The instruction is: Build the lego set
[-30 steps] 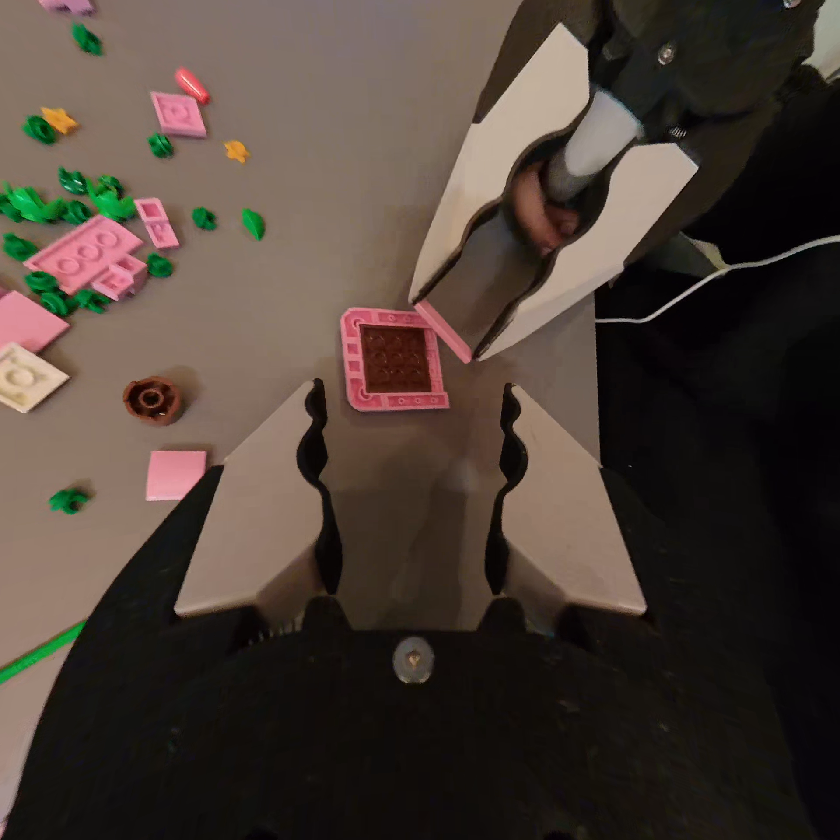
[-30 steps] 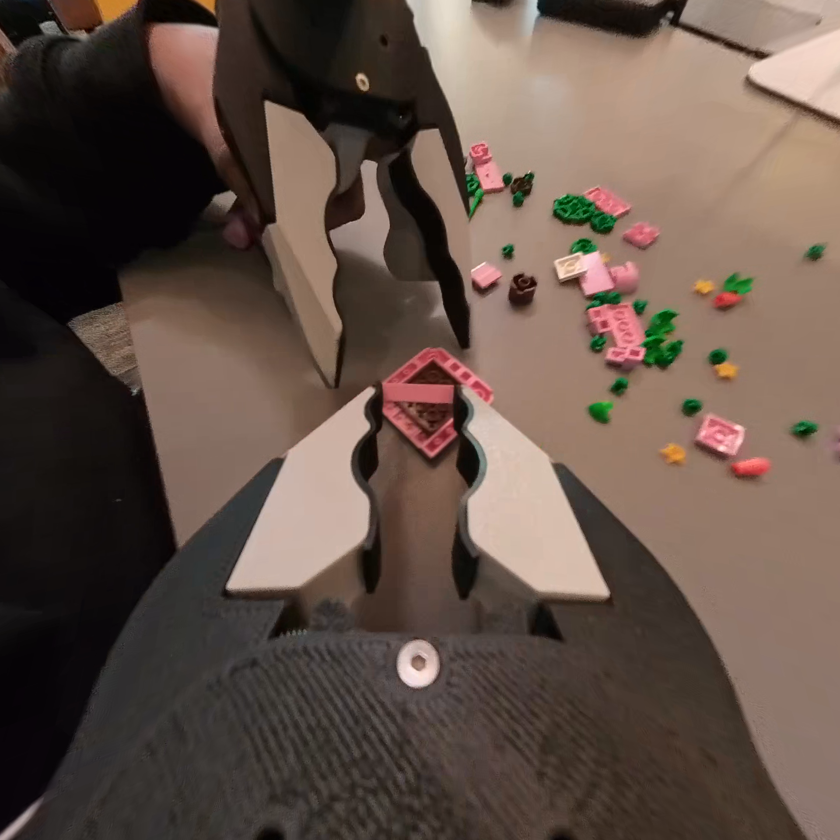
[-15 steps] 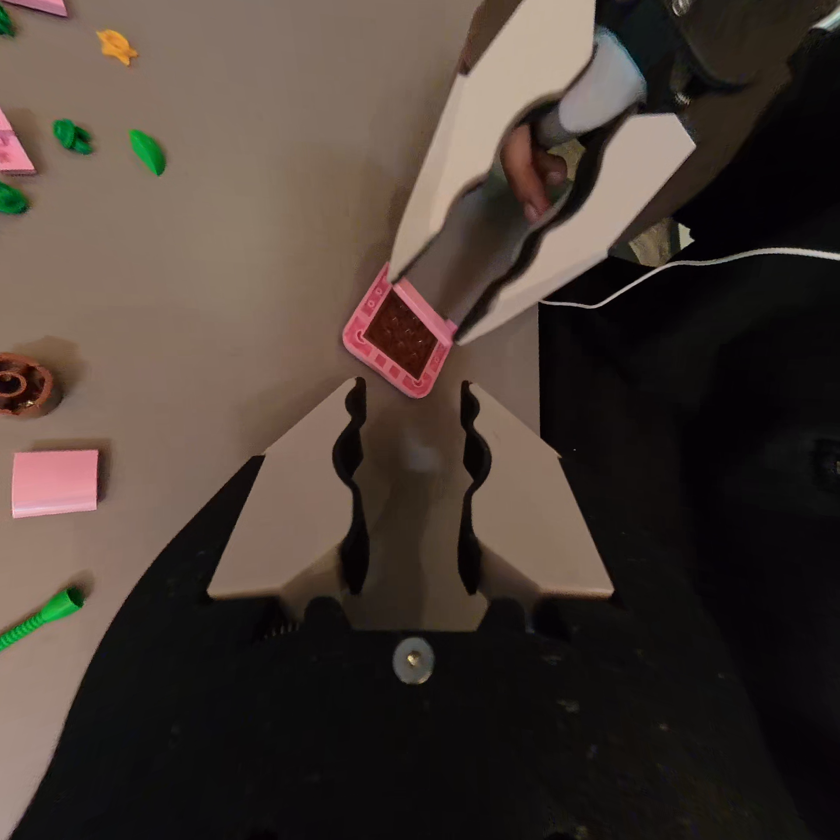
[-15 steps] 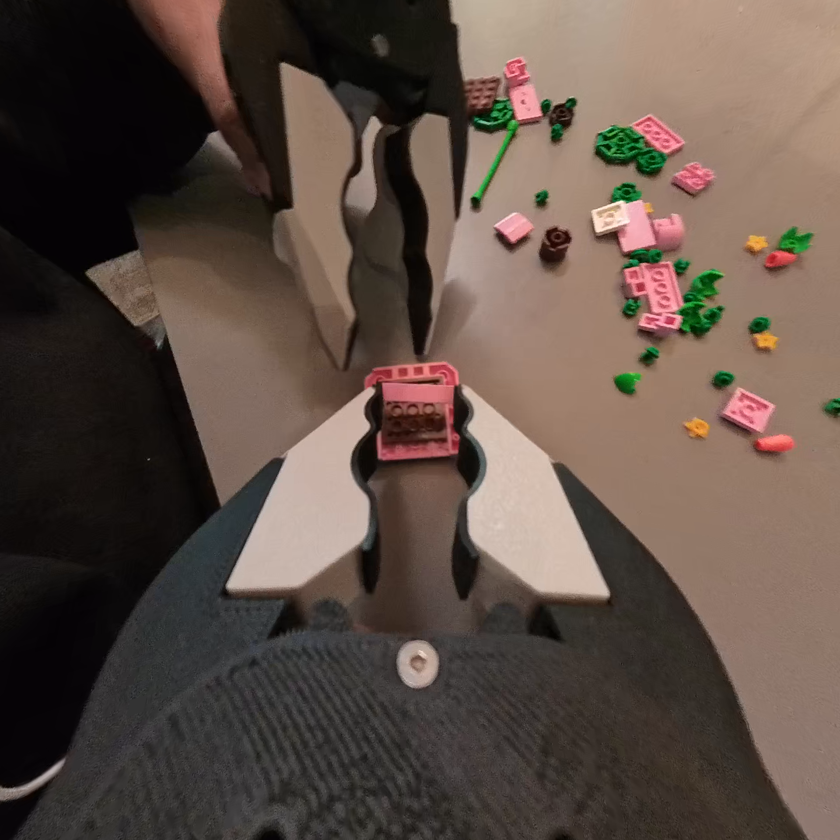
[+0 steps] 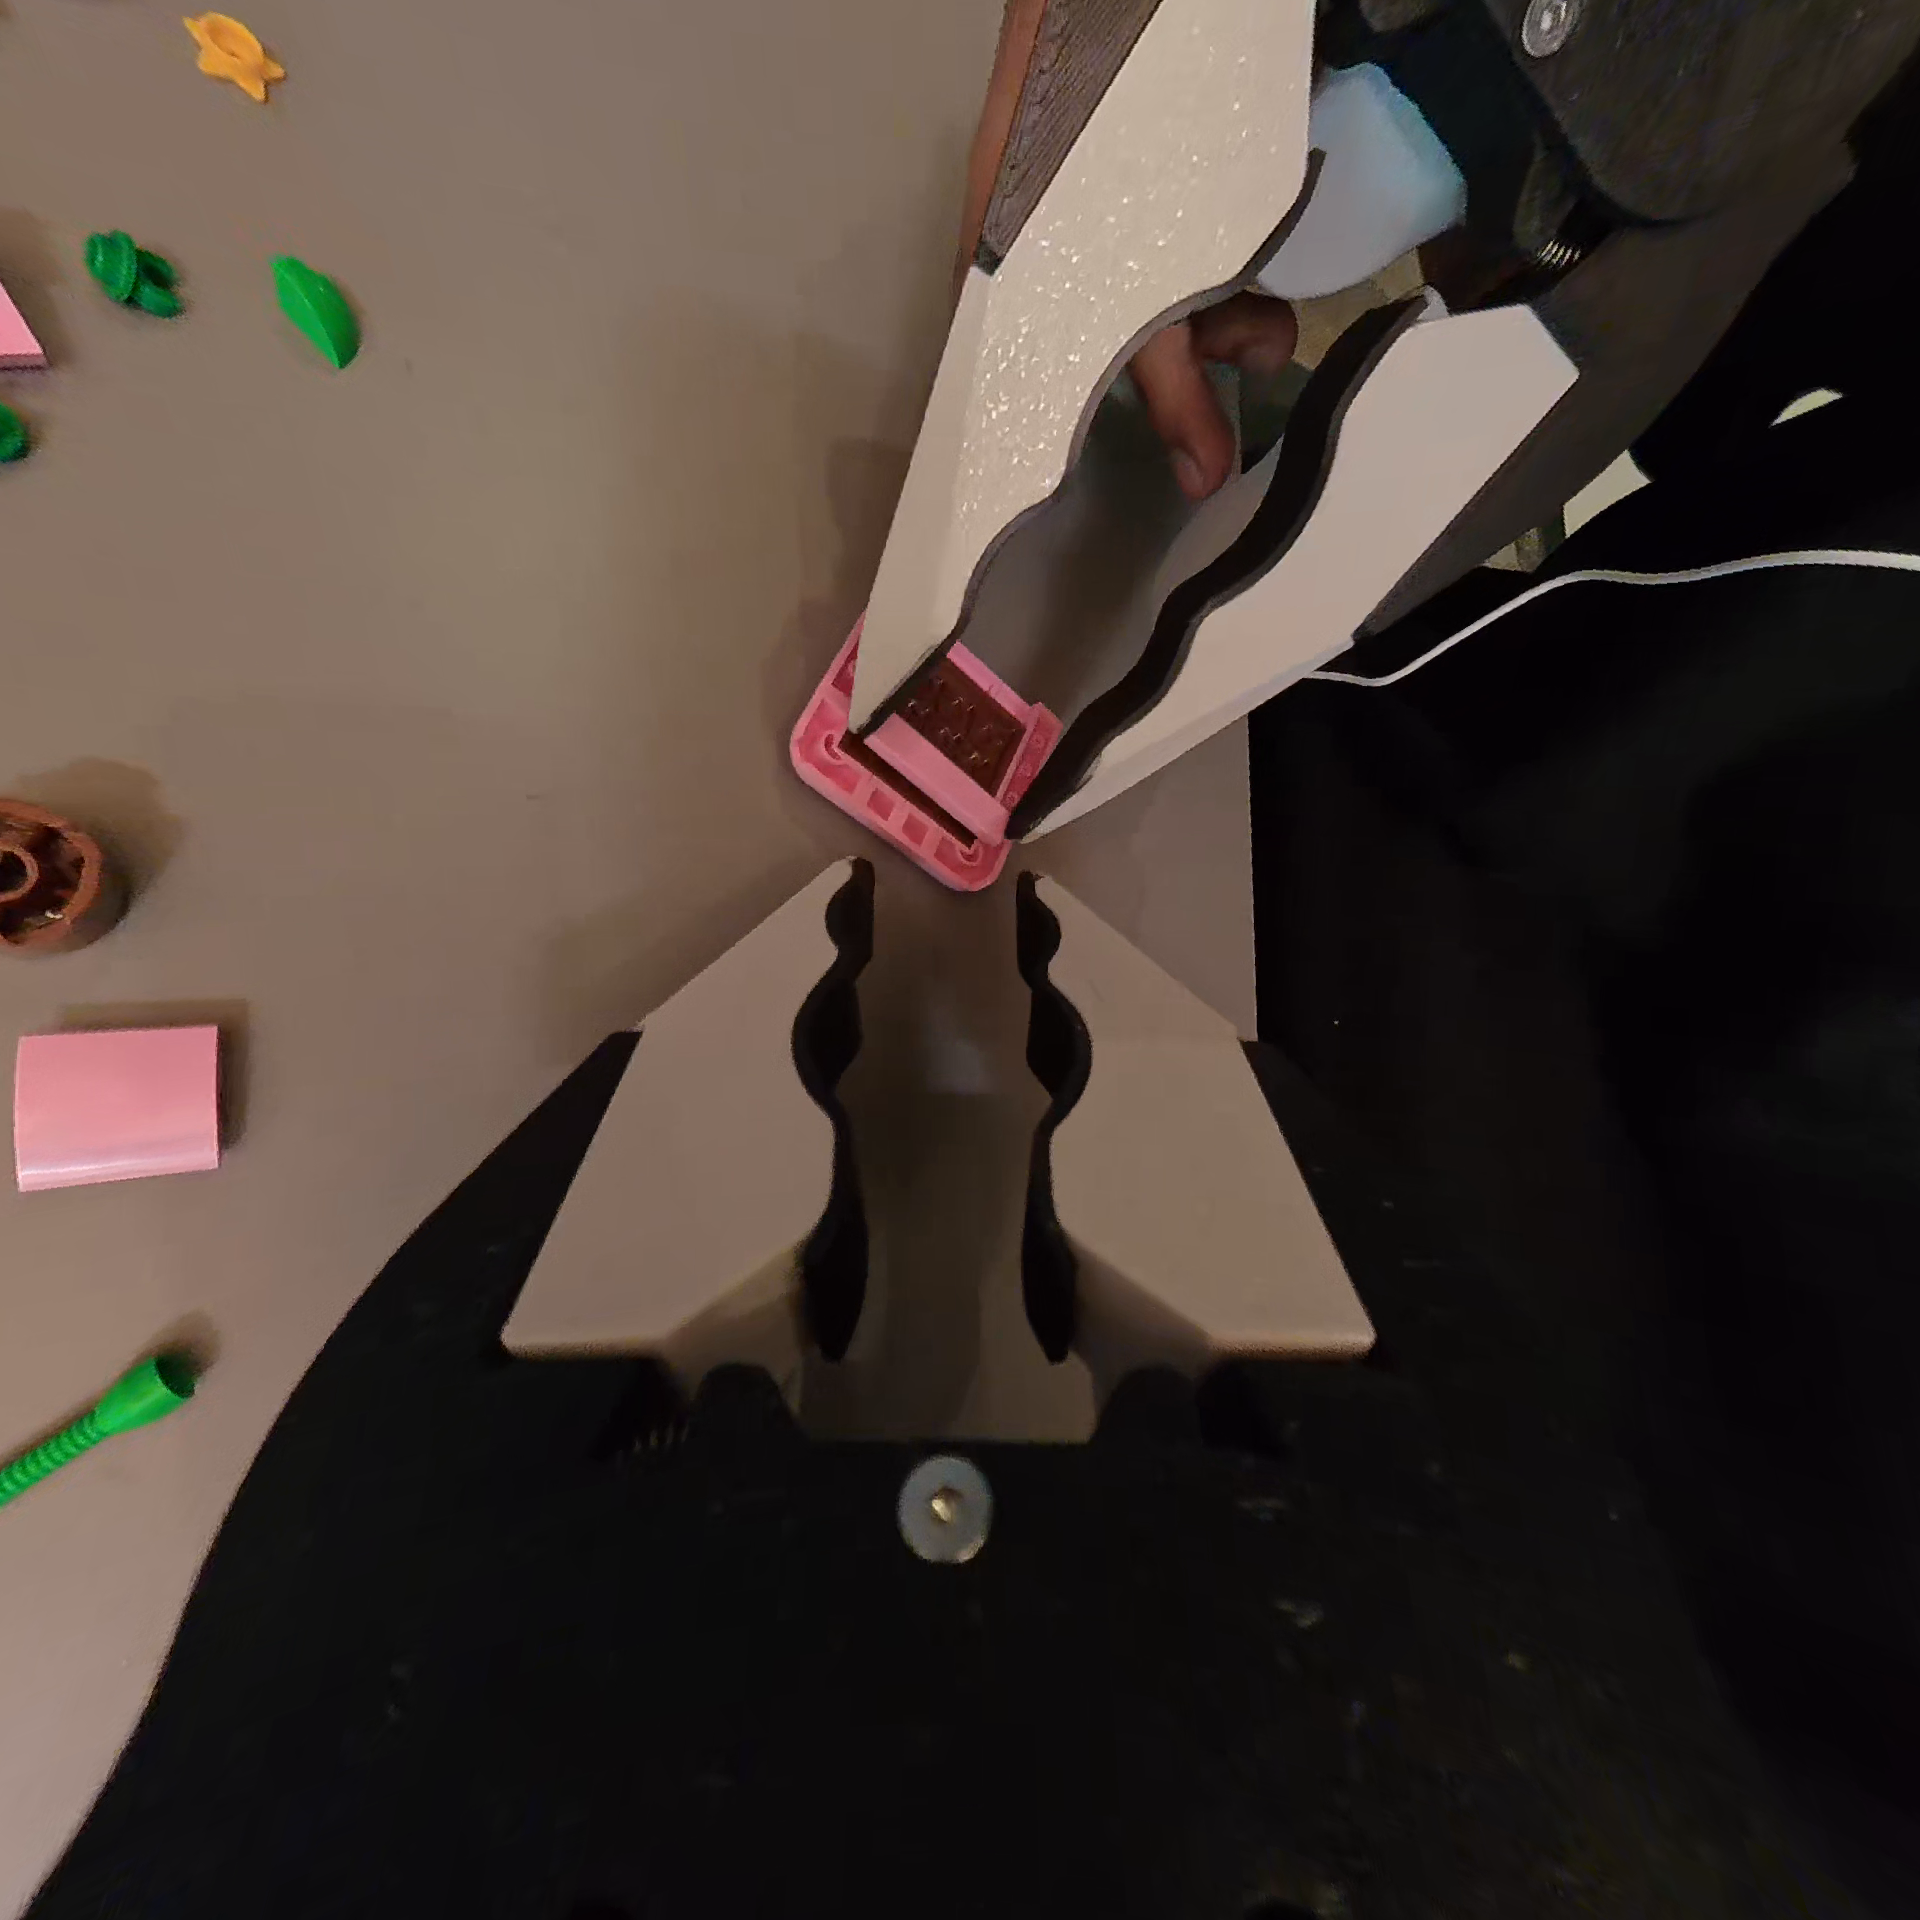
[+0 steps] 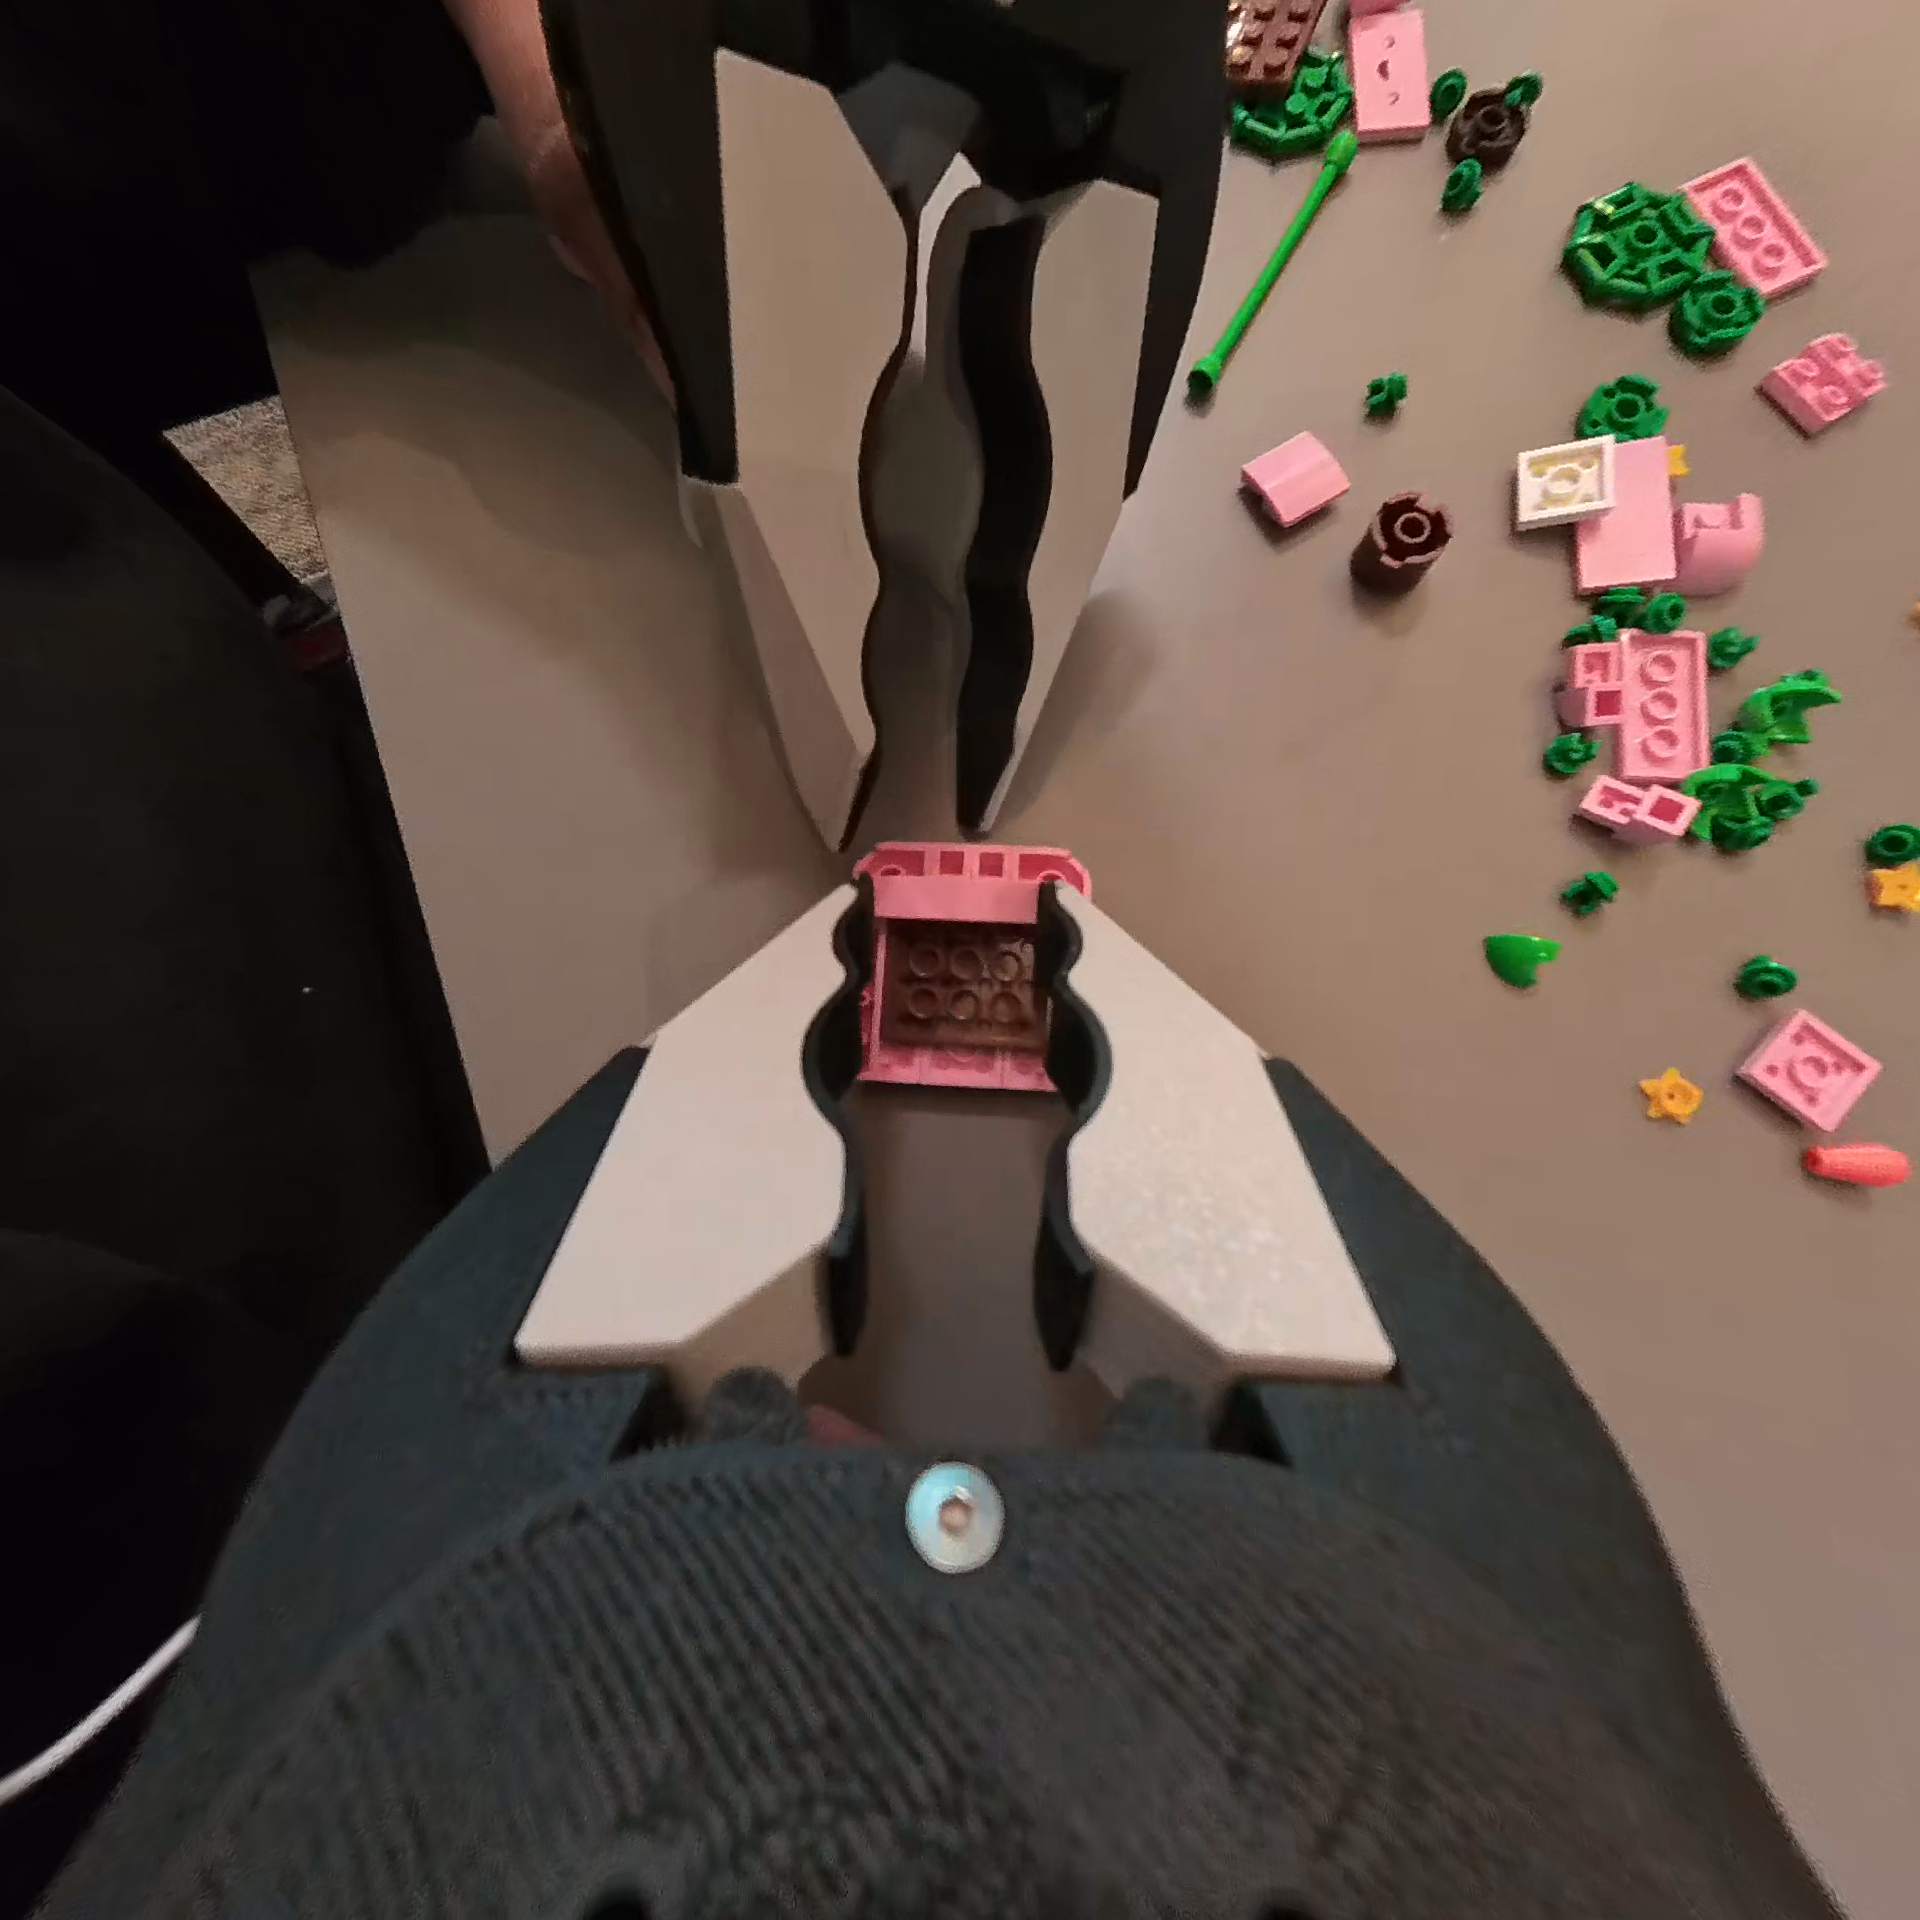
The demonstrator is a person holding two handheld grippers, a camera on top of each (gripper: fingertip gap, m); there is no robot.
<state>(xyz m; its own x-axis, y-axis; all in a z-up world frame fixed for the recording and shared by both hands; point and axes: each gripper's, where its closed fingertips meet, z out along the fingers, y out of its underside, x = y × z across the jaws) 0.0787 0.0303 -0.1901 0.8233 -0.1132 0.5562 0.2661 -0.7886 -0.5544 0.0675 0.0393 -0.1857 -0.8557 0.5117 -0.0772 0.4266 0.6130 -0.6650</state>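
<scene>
Right gripper (image 6: pixel 956 914) clamps pink tile (image 6: pixel 954 896) over pink base (image 5: pixel 914 821) near tabletop (image 5: pixel 582 582) edge; left gripper (image 5: pixel 940 883) narrow, empty, just beside.

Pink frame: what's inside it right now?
A brown studded plate fills the pink frame. A pink strip, held by the right hand-held gripper, covers its far edge; beneath is hidden.

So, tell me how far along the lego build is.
Early. Done: a brown plate sits inside the pink frame. In hand: the right gripper holds a pink tile over the frame's edge; the left gripper waits empty just beside it. Left: the pink slope, green stem and brown round brick lie loose.
</scene>
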